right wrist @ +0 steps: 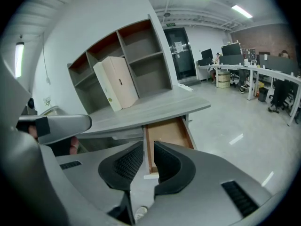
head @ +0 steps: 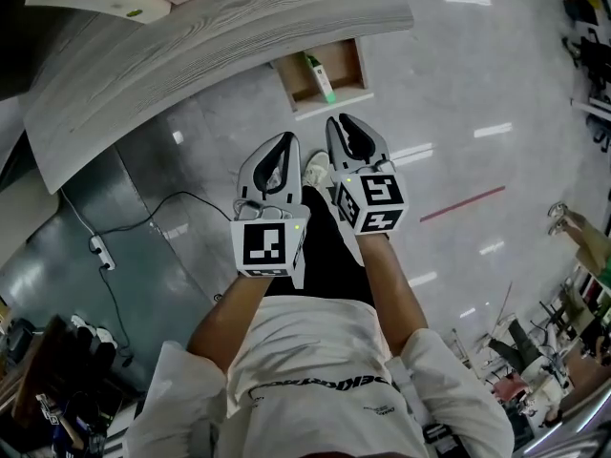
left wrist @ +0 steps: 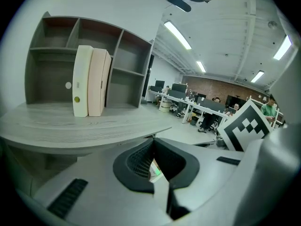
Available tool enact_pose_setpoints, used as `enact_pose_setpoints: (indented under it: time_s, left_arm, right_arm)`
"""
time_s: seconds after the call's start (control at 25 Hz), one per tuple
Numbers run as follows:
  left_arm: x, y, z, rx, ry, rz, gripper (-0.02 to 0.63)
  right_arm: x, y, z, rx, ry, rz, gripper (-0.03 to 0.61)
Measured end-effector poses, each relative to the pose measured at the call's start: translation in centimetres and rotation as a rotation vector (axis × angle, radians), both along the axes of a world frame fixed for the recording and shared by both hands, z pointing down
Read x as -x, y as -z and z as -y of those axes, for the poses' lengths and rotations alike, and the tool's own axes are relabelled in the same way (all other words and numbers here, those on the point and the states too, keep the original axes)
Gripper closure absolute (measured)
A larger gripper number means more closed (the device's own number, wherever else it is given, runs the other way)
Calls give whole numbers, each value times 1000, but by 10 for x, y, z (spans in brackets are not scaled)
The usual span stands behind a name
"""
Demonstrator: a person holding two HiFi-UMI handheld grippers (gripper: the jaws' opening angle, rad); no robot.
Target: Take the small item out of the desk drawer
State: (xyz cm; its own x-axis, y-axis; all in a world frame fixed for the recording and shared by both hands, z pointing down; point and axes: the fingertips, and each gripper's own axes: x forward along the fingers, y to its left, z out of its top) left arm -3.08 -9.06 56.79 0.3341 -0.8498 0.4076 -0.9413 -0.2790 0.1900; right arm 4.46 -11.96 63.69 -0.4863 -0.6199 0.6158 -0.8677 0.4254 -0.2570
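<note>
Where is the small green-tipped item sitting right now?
In the head view the item lies inside the open drawer, below the desk front edge, just ahead of the right claw.

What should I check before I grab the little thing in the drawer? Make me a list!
1. Drawer pulled open: ok.
2. Small item with a green end lying in plain sight inside it: ok.
3. Right gripper jaws apart, nothing between them: ok.
4. Left gripper jaws together, empty, held back from the drawer: ok.
5. Right gripper down at the item: not ok, it hangs short of the drawer.
6. Back of the drawer free of other things: cannot tell, the desk top hides it.
</note>
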Motion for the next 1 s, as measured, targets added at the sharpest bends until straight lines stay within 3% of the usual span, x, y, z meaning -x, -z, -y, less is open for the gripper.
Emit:
enact_pose_setpoints:
  time_s: [0.56,1.0]
  left_arm:
    - [-3,-49,9,102,48,-13,598]
    - [-3,-68,19,131,59,-24,598]
  right_arm:
    - [-1,-75,35,45,95,-154,428]
    - [-5,-128,44,118,167,-241,411]
